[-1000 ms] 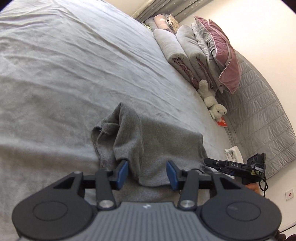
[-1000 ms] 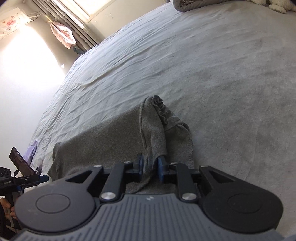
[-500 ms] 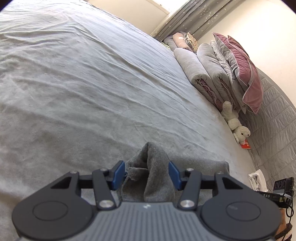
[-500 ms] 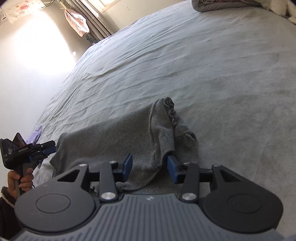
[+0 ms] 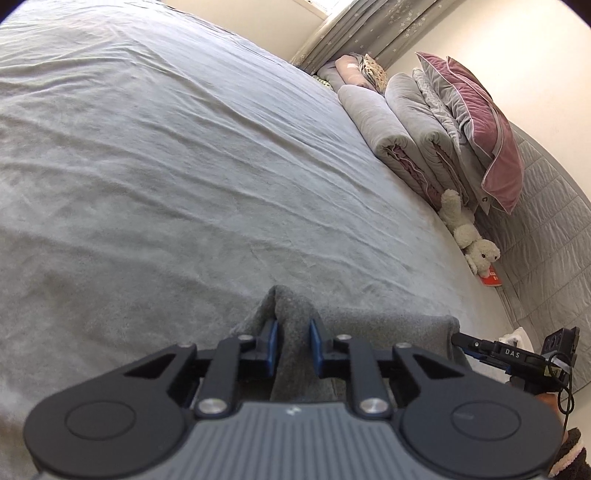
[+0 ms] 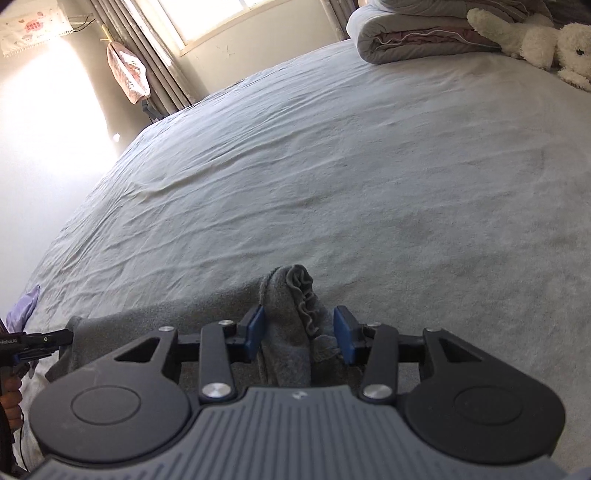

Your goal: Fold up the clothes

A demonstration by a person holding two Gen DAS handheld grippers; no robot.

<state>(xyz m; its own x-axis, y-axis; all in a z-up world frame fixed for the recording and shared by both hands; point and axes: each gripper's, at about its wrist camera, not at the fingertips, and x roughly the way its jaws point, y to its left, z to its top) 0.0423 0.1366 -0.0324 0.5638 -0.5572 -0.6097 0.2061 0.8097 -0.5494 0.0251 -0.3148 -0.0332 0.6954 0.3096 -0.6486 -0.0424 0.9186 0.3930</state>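
A grey knitted garment [image 5: 388,328] lies flat along the near edge of the bed [image 5: 184,184], with a raised fold at each end. My left gripper [image 5: 293,332] is closing its jaws, and the blue pads press on the left fold. In the right wrist view the garment [image 6: 166,317] ends in a bunched, ruffled cuff [image 6: 303,291]. That bunch sits between the spread pads of my right gripper [image 6: 299,328], which do not squeeze it. Each gripper's tip shows at the edge of the other's view, at the garment's far corner.
Rolled grey quilts [image 5: 391,125], a pink pillow [image 5: 487,140] and a white plush toy [image 5: 469,236] line the quilted headboard [image 5: 546,240]. A red packet [image 5: 489,278] lies by the toy. Curtains and a window [image 6: 207,22] stand beyond the bed. A purple cloth [image 6: 24,306] lies at its left edge.
The left jaws closed from wide onto the raised fold. The right jaws, shut on the cuff a second ago, spread apart. Both grippers slid forward over the garment.
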